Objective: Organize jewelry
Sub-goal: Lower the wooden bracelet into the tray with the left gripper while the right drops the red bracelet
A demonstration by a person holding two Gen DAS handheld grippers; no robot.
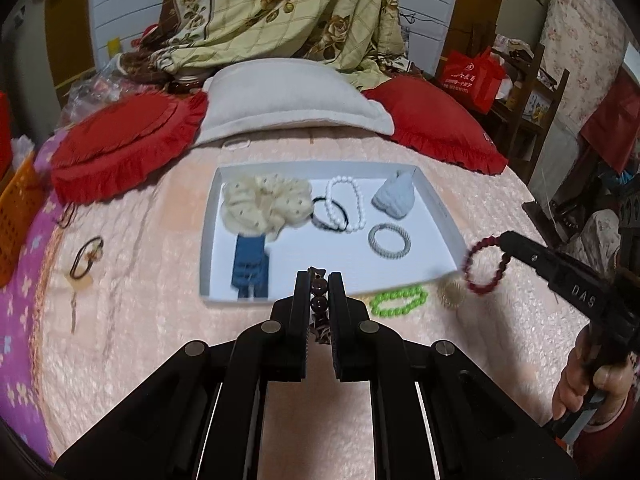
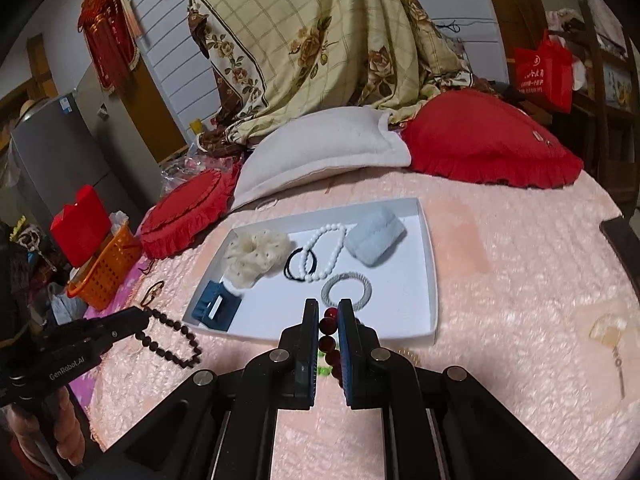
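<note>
My left claw pinches the dark bracelet, right claw the red bracelet; I should probably lower both gently into the centre-frame tray.

On the bed a tray lies before the pillows. In it, a scrunchie sits left, a pearl bracelet mid-tray, and a hair clip nearest. A bead bracelet lies on the bed just outside the tray's near edge.

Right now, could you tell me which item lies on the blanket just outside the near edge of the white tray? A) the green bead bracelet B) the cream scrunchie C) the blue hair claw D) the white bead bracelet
A: the green bead bracelet lies on the pink blanket just outside the near rim of the white tray, while the other three items sit inside it.
</note>
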